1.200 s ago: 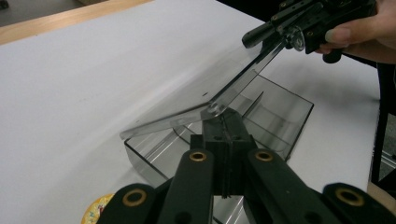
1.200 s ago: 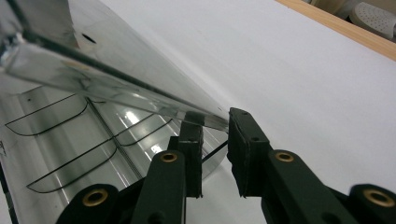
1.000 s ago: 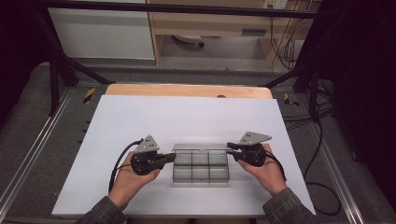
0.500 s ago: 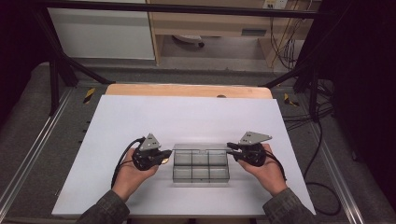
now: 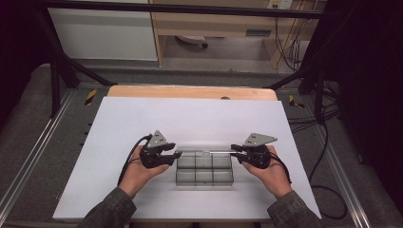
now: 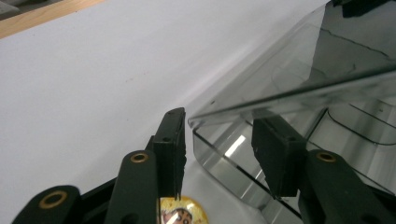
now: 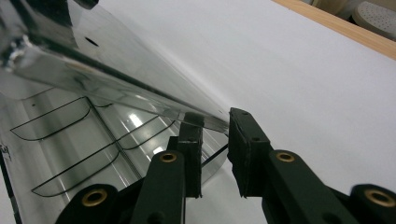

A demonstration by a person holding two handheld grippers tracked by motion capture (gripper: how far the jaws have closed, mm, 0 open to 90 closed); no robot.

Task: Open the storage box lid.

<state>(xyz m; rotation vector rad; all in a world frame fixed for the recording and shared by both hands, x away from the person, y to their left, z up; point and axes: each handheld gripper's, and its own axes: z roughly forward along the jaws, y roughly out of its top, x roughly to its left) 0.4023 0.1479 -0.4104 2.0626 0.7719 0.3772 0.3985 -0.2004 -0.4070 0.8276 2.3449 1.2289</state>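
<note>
A clear plastic compartment box [image 5: 204, 176] lies on the white table, its thin clear lid [image 5: 209, 151] raised at the far side. My left gripper [image 5: 177, 153] is at the box's left end. Its jaws have just been opening and stand apart around the lid's corner [image 6: 210, 114] without pressing it [image 6: 219, 120]. My right gripper [image 5: 234, 149] is at the right end, its jaws closed on the lid's other corner [image 7: 208, 122], holding it up [image 7: 215, 116]. The box's empty compartments [image 7: 84, 135] show beneath the lid [image 7: 116, 65].
The white table top [image 5: 190, 118] stretches wide around the box, with a wooden strip [image 5: 190, 91] along its far edge. Dark frame posts and cables [image 5: 328, 156] stand off the table's sides. A small round yellow badge [image 6: 183, 212] shows low between the left jaws.
The left gripper has shifted a little toward the box's far left corner and its jaws have opened. The right gripper and the box have stayed put.
</note>
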